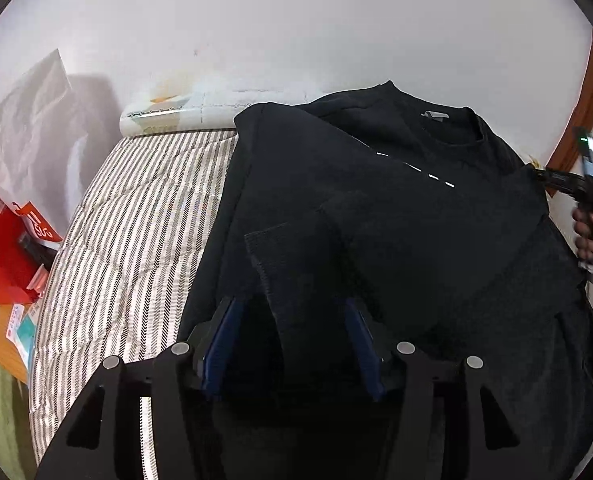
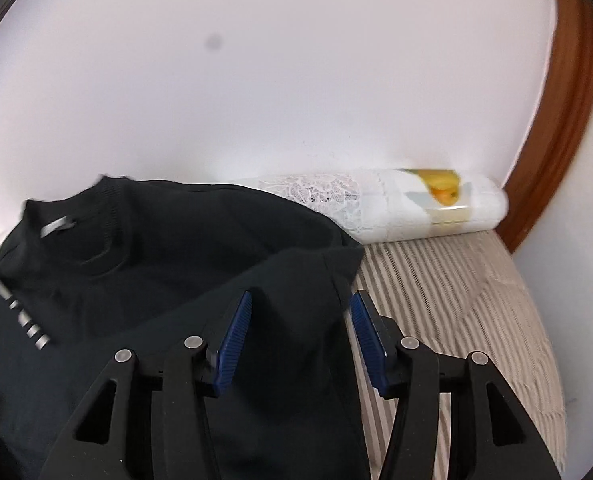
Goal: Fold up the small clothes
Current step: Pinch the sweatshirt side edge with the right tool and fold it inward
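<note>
A black T-shirt [image 1: 396, 208] lies on the striped bed, neck towards the wall, with a grey neck label and a white dashed print. Its left sleeve [image 1: 292, 264] is folded inward over the body. My left gripper [image 1: 290, 304] is open, its blue pads either side of that sleeve's hem. In the right wrist view the shirt [image 2: 156, 272] fills the left half, and my right gripper [image 2: 300, 300] is open over the shirt's right shoulder edge. The right gripper also shows at the far right of the left wrist view [image 1: 576, 188], held by a hand.
The striped bedcover [image 1: 136, 240] is bare left of the shirt and right of it [image 2: 456, 300]. A white lace pillow [image 2: 396, 204] lies against the wall. Red boxes [image 1: 4, 248] and a white bag [image 1: 28, 120] stand beside the bed. A brown wooden frame [image 2: 568, 100] curves up on the right.
</note>
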